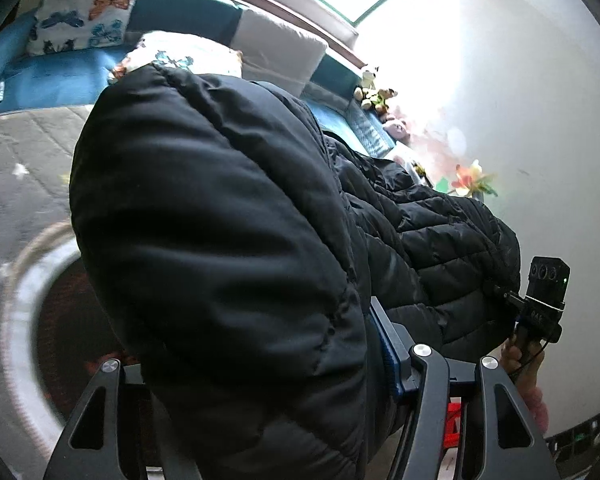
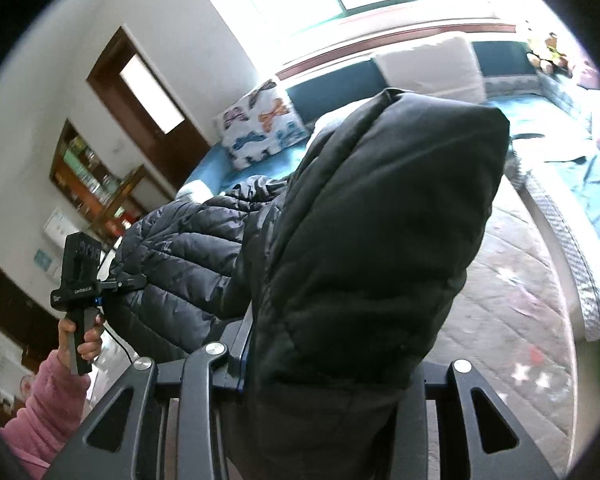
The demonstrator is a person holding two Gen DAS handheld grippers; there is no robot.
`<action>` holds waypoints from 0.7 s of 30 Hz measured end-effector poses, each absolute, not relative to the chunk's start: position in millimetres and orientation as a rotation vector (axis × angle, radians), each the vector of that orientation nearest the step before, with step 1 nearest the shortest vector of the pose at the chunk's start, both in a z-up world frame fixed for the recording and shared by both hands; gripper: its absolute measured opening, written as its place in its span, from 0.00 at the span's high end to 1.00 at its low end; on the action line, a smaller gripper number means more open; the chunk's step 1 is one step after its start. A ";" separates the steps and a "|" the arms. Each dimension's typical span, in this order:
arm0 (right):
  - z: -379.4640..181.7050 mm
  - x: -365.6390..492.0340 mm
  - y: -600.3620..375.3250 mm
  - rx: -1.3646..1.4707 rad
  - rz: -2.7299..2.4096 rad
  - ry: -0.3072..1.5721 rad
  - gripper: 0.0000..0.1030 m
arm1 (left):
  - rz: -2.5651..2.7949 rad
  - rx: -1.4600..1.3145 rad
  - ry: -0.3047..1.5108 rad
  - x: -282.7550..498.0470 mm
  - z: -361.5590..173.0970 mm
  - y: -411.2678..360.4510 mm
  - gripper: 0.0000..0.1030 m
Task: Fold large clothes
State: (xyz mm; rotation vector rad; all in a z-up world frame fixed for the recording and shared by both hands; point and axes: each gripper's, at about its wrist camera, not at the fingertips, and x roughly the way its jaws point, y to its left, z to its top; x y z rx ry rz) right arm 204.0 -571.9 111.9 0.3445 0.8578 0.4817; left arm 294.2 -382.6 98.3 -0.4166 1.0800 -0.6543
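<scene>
Quilted mattress (image 2: pixel 512 288), blue bedding (image 1: pixel 48 76), butterfly pillow (image 1: pixel 86 8).

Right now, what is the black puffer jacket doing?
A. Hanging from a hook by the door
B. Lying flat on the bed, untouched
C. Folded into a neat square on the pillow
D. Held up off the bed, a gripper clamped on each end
D: the jacket bulges up between the fingers of the left gripper, and the right gripper is clamped on its other end, above the bed.
</scene>
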 end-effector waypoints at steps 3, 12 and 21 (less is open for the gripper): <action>78.7 208.7 -592.5 0.384 0.447 0.892 0.60 | -0.638 -0.392 1.137 298.5 70.1 -415.3 0.36; -24.1 221.3 -624.7 0.553 0.358 1.046 0.25 | -0.612 -0.523 1.248 320.7 22.2 -463.6 0.21; 10.5 200.2 -638.1 0.467 0.241 1.064 0.25 | -0.614 -0.582 1.213 306.9 38.8 -405.5 0.21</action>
